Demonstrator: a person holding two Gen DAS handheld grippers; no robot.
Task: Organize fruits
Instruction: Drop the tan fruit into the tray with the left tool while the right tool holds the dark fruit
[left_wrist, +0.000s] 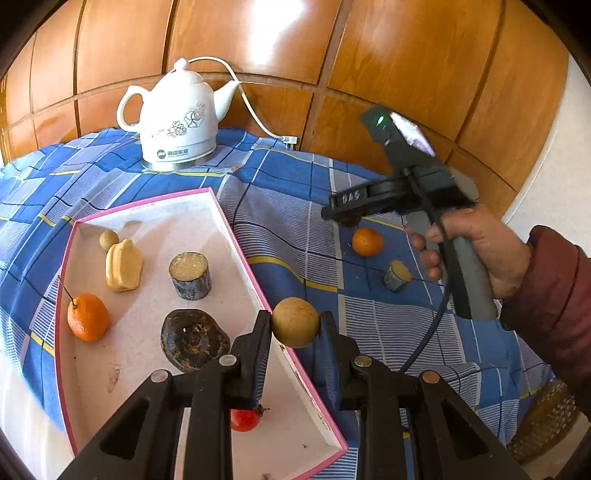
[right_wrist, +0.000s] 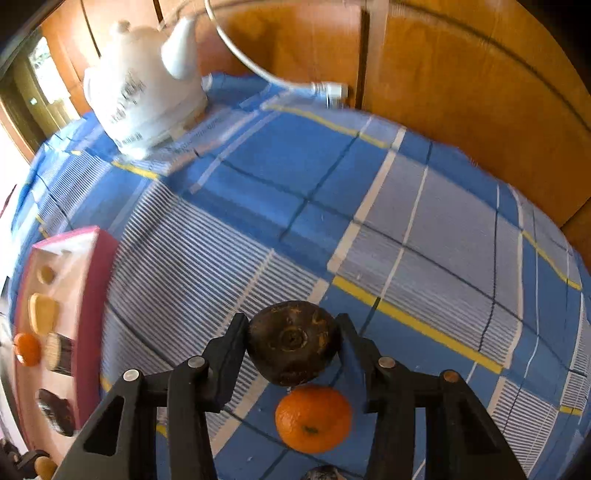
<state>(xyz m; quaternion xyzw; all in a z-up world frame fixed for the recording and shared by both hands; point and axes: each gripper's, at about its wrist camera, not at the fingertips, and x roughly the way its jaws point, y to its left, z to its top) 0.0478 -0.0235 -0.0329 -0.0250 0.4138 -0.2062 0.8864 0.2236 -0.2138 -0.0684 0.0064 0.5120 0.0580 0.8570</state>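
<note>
My left gripper (left_wrist: 294, 325) is shut on a round tan fruit (left_wrist: 294, 322), which hangs over the right rim of the pink-edged white tray (left_wrist: 236, 243). In the tray lie a mandarin (left_wrist: 88, 316), a yellow fruit (left_wrist: 123, 265), a small tan fruit (left_wrist: 109, 240), a cut cane piece (left_wrist: 190, 275), a dark flat fruit (left_wrist: 194, 339) and a red fruit (left_wrist: 244, 419). My right gripper (right_wrist: 293, 339) is shut on a dark brown round fruit (right_wrist: 293, 341), just above an orange (right_wrist: 313, 419) on the cloth. The left wrist view shows that orange (left_wrist: 366, 242) beside a second cane piece (left_wrist: 397, 275).
A white electric kettle (left_wrist: 181, 118) with a white cord (left_wrist: 251, 107) stands at the back of the blue checked tablecloth (left_wrist: 288, 177). Wooden panelling rises behind it. A hand (left_wrist: 480, 251) holds the right gripper's handle. A woven seat (left_wrist: 543, 424) shows past the table's right edge.
</note>
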